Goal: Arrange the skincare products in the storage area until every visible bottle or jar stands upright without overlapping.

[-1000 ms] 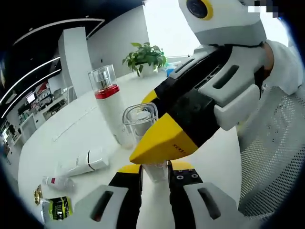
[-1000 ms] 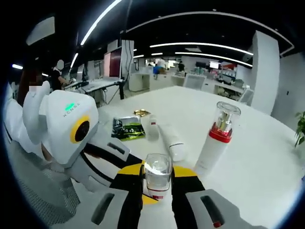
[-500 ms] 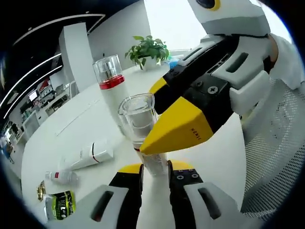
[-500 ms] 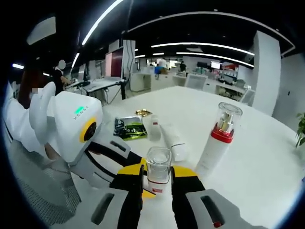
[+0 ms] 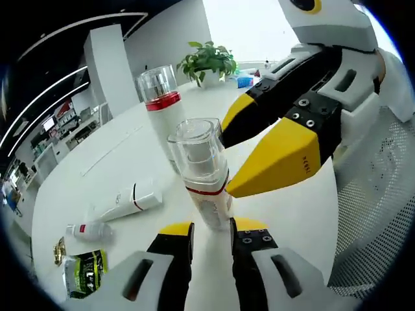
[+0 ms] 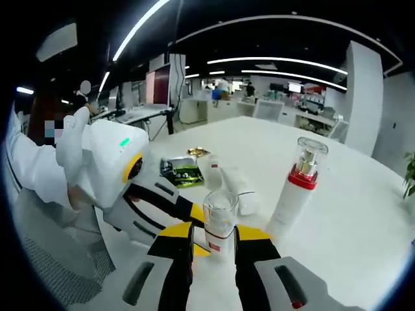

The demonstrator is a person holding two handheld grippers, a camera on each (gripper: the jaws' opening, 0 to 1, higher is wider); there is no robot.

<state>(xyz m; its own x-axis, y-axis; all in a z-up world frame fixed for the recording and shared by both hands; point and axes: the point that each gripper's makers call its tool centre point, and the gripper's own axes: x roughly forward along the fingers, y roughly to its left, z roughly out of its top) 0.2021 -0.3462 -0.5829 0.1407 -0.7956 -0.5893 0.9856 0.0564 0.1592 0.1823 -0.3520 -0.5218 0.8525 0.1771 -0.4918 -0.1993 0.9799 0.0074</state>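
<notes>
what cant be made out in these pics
- Left gripper view: base of the small clear-capped pump bottle, hidden by the left gripper.
- Left gripper view: print on the green sachet, too small and blurred.
- Right gripper view: lying white tube, partly behind that bottle.

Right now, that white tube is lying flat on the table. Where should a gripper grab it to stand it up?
I'd grip the white tube across its round body, near the cap end, coming down from above. It lies flat on the table, so only its top and sides are free. The small bottle lies close by, so stay clear of that side.
</notes>
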